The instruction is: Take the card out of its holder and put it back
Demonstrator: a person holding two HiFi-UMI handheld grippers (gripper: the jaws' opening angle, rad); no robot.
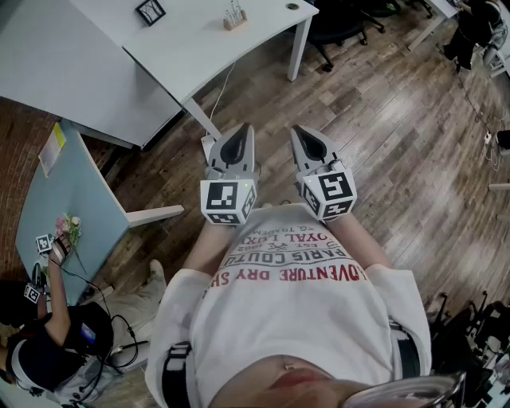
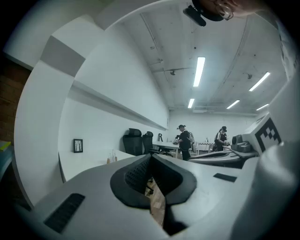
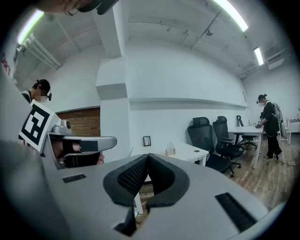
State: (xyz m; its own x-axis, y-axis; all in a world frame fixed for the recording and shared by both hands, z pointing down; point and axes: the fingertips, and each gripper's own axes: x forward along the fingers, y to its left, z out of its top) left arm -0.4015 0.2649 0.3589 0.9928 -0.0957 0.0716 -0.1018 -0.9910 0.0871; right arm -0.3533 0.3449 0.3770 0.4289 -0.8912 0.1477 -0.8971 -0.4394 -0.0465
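Card and holder we cannot pick out for certain: on the white desk (image 1: 199, 48) ahead stand a small black frame (image 1: 150, 10) and a little wooden stand (image 1: 233, 17), and we cannot tell which of them, if either, holds the card. Both sit well apart from our tools. We hold the left gripper (image 1: 243, 131) and the right gripper (image 1: 299, 131) side by side, close in front of our chest, over the wooden floor (image 1: 382, 119). Our forearms are drawn in against the white shirt (image 1: 291, 319). Each gripper points forward and away from the body, toward the desk, with its marker cube (image 1: 227, 201) nearest to us. The two noses lean slightly apart from each other. In the left gripper view the jaws are clenched tip to tip with nothing between them. The right gripper's jaws are likewise pressed together and empty.
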